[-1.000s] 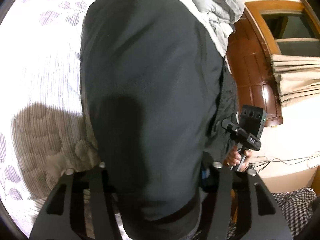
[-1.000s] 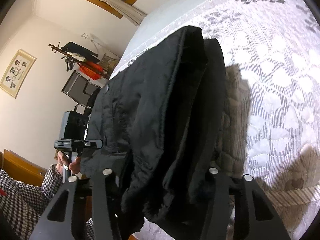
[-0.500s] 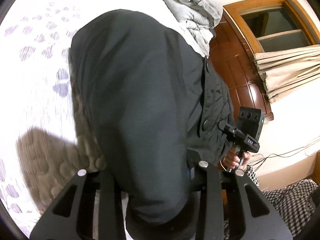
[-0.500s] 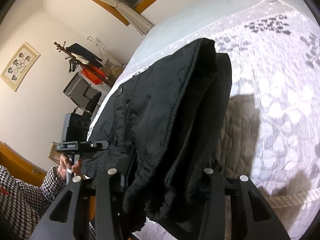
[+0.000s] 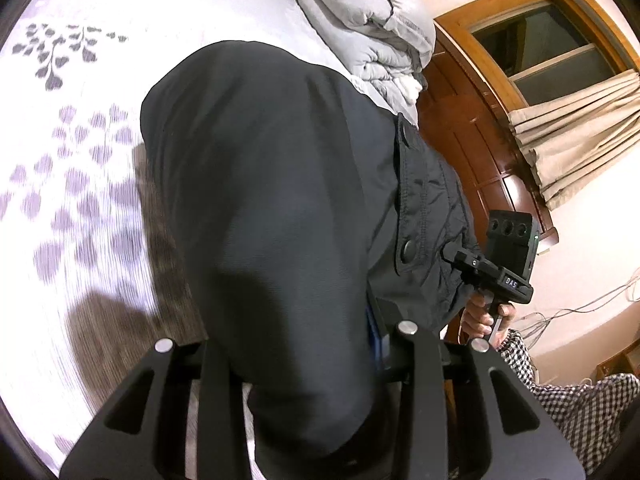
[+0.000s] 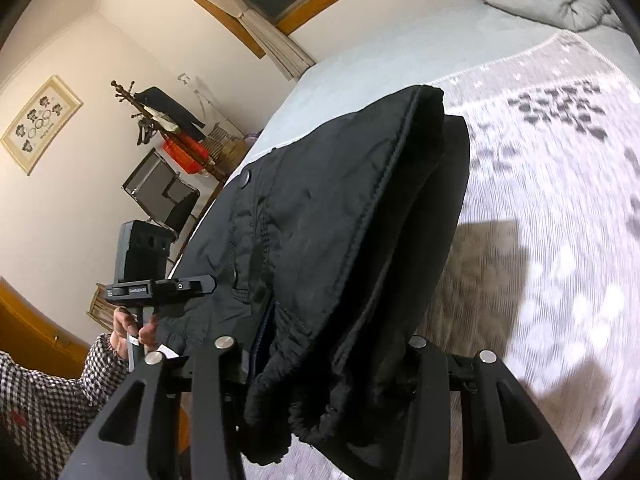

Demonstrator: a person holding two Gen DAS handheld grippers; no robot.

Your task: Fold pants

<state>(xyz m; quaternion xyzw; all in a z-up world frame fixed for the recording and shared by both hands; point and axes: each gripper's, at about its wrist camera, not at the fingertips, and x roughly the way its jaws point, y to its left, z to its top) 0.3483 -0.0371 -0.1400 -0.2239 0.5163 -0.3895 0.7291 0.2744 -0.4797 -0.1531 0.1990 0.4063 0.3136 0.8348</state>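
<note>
Black padded pants (image 5: 280,200) hang folded over the bed, lifted by their near end. My left gripper (image 5: 312,364) is shut on one side of that end; the cloth bulges out between its fingers (image 5: 420,392). In the right wrist view the same pants (image 6: 340,232) show their layered edge and snap buttons, and my right gripper (image 6: 320,360) is shut on the bunched hem. Each view shows the other gripper beside the pants, held by a hand: the right one (image 5: 500,268) and the left one (image 6: 156,280). The fingertips are hidden by cloth.
A white bedspread (image 5: 80,168) with a grey leaf pattern lies under the pants. A folded grey duvet (image 5: 372,32) sits at the head by a wooden headboard (image 5: 480,152). Beyond the bed's side stand a coat rack (image 6: 160,120) and a chair (image 6: 164,196). Checked sleeves (image 6: 48,392) are close.
Both grippers have risen with the pants, lifting the near end higher off the bed. The jaws have narrowed on the cloth. More of the bedspread and the duvet shows.
</note>
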